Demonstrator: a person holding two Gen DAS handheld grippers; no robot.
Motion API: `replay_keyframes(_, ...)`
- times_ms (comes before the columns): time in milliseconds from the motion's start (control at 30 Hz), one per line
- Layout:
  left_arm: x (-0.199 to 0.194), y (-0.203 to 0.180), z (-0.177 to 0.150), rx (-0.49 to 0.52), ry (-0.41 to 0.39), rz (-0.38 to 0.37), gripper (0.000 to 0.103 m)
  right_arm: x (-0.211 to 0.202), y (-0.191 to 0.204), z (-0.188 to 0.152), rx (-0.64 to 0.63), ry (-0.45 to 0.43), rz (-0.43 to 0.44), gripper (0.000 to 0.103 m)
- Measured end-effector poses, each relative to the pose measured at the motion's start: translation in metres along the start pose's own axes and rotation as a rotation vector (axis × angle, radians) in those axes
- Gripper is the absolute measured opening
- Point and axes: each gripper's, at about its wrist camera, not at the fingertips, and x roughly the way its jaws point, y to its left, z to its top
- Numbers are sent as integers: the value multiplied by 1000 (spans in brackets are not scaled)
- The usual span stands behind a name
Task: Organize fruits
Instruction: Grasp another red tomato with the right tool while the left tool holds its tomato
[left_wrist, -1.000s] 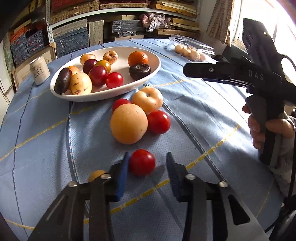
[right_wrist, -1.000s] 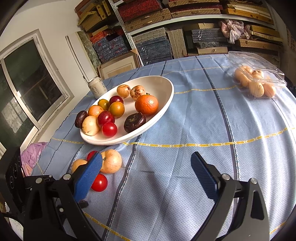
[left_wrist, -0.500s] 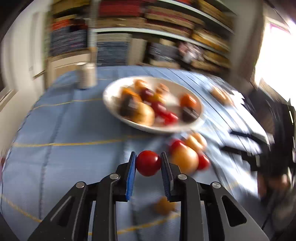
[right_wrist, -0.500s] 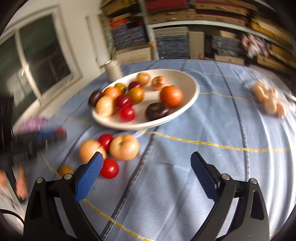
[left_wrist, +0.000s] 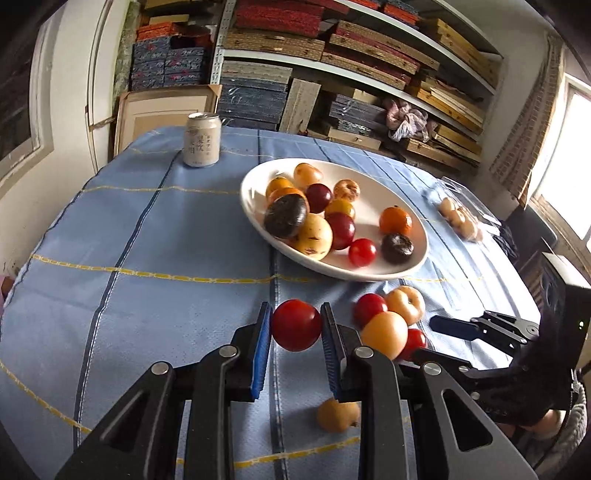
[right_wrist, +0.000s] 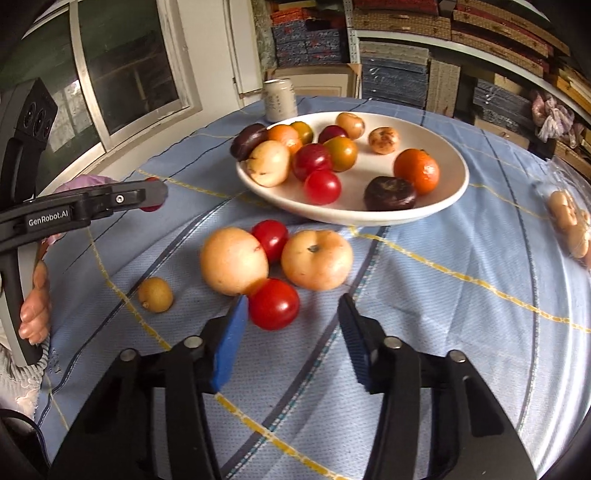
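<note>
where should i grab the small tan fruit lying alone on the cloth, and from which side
Take the small tan fruit across its round middle, coming down from above. It lies by itself on the cloth, clear of the big yellow fruit, so both flanks are free. Its dark nub points toward the camera's near left, so closing crosswise to that end probably seats best.

Both wrist cameras look down, close, sharing the white bowl (left_wrist: 255, 184) of fruit.
</note>
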Motion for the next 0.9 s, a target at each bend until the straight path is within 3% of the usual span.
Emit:
replay_keyframes(200, 2, -9, -2, 20, 6, -10, 27, 12, 10, 4, -23, 38, 4, 32)
replay_keyframes(667, 11, -8, -4, 34, 26, 17, 27, 12, 10, 5, -12, 35, 8, 31)
replay_keyframes(900, 13, -7, -4, 31, 16, 29, 27, -8, 7, 5, -14, -36, -33, 31)
